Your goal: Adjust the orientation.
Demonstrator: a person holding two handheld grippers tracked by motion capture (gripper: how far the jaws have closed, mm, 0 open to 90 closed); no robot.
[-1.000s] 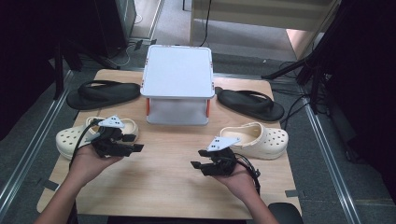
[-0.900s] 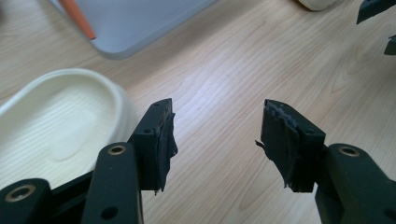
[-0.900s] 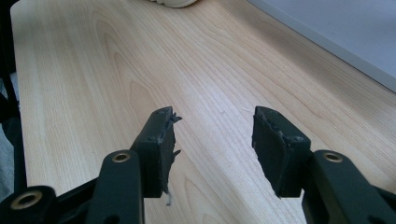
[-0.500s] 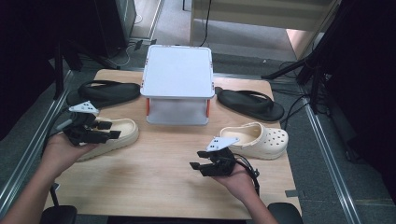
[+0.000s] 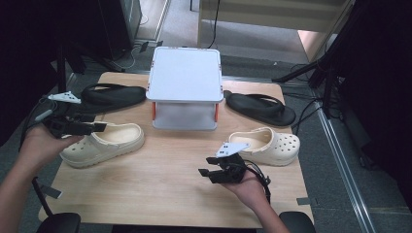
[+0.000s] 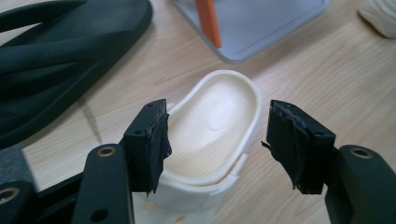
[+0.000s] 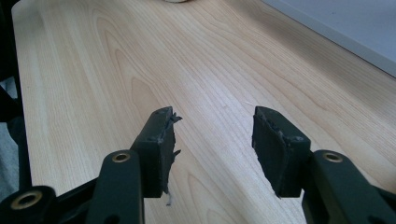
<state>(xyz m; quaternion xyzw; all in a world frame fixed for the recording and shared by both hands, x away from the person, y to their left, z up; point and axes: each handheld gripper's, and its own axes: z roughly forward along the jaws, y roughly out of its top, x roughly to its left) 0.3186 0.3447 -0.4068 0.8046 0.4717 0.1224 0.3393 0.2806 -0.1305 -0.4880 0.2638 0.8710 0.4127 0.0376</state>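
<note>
A cream clog [image 5: 104, 142] lies on the left of the wooden table [image 5: 160, 194]. My left gripper [image 5: 99, 127] hovers over its left end, pointing right. In the left gripper view the jaws of this gripper [image 6: 218, 108] stand wide apart above the clog's [image 6: 205, 158] opening, and they have just been opening; the pads touch nothing. A second cream clog [image 5: 266, 145] sits at the right. My right gripper [image 5: 206, 172] rests open just left of it, with only bare wood [image 7: 93, 70] between the jaws of that gripper [image 7: 215, 116].
A white box on orange legs [image 5: 184, 92] stands at the back centre. Black flip-flops lie on either side of it, one at the left [image 5: 109, 97] and one at the right [image 5: 260, 108]. The table's left edge is close under my left hand.
My left gripper has moved left and a little up, away from the middle of the left clog, with its jaws wider. The right gripper has stayed still.
</note>
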